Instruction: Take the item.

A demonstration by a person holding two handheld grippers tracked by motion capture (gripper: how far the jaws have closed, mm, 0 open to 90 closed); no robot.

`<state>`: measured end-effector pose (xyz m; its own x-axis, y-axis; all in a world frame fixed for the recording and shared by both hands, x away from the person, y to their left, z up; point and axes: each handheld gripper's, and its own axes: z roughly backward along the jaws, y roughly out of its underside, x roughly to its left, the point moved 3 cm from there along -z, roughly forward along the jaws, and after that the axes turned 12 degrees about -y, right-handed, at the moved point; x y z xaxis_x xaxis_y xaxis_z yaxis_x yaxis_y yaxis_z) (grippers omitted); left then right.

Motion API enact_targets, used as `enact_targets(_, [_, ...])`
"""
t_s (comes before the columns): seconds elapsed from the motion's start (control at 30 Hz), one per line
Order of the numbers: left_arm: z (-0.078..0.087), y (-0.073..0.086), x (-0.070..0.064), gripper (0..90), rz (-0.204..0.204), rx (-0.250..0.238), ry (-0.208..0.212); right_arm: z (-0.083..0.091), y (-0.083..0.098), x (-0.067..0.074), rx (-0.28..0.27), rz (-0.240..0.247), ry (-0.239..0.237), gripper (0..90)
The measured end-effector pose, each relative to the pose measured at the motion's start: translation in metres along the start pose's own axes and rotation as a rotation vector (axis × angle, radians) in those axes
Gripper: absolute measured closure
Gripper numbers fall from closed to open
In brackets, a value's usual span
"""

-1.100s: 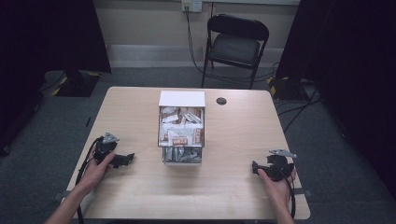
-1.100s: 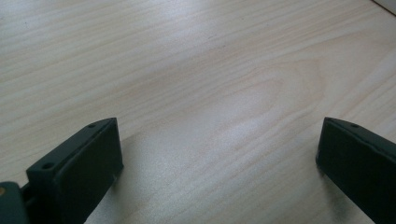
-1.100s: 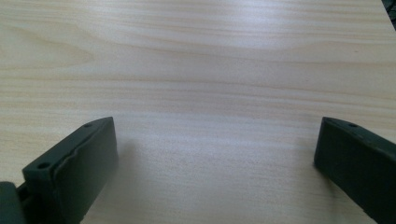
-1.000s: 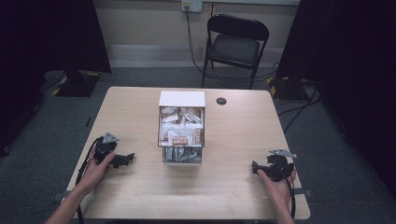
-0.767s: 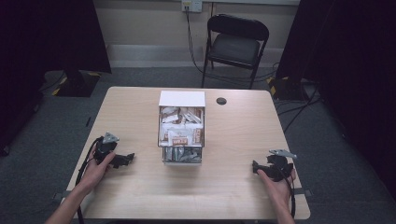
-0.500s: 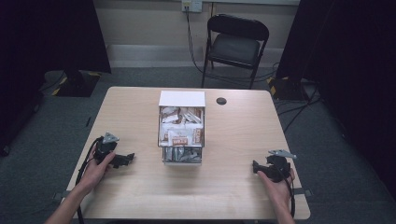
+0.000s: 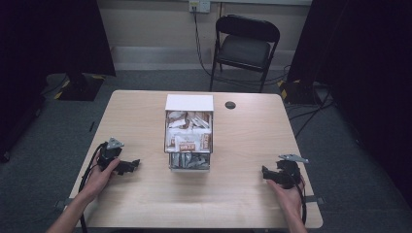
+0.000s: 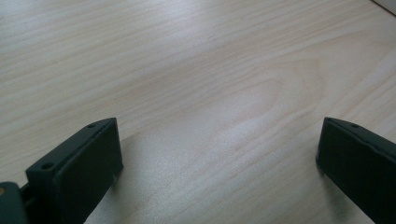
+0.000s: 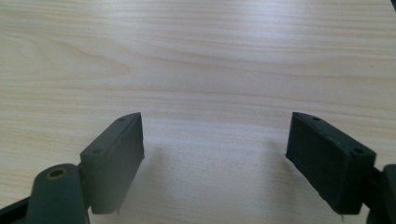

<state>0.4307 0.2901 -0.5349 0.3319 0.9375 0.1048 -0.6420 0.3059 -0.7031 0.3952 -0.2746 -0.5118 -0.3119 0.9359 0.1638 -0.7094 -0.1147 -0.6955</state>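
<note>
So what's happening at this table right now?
A person sits at a wooden table with a two-jaw gripper in each hand, both resting low on the tabletop. The left gripper and the right gripper point inward toward a clear box packed with small packets in the middle of the table. Neither touches it. Both sets of jaws stand open over bare wood; the right jaws have just been closing a little, with nothing between them. No handling of the box has begun.
</note>
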Motion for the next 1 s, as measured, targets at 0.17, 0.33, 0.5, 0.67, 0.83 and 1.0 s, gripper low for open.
enact_targets(0.17, [0.0, 0.0, 0.0, 0.0, 0.0, 0.0, 0.0, 0.004, -0.002, 0.0, -0.03, -0.013, -0.024, 24.7])
enact_targets(0.33, [0.0, 0.0, 0.0, 0.0, 0.0, 0.0, 0.0, 0.006, -0.005, 0.002, -0.046, -0.011, -0.04, 25.3])
enact_targets(0.5, [0.0, 0.0, 0.0, 0.0, 0.001, -0.002, -0.001, 0.009, -0.011, 0.011, -0.069, 0.022, -0.065, 28.8])
enact_targets(0.67, [0.0, 0.0, 0.0, 0.0, 0.0, 0.0, 0.0, 0.012, -0.015, 0.015, -0.076, 0.033, -0.075, 29.0])
enact_targets(0.83, [0.0, 0.0, 0.0, 0.0, 0.0, 0.0, 0.0, 0.014, -0.018, 0.019, -0.098, 0.048, -0.091, 29.7])
enact_targets(1.0, [0.0, 0.0, 0.0, 0.0, 0.001, 0.0, 0.0, 0.015, -0.019, 0.023, -0.122, 0.05, -0.096, 33.1])
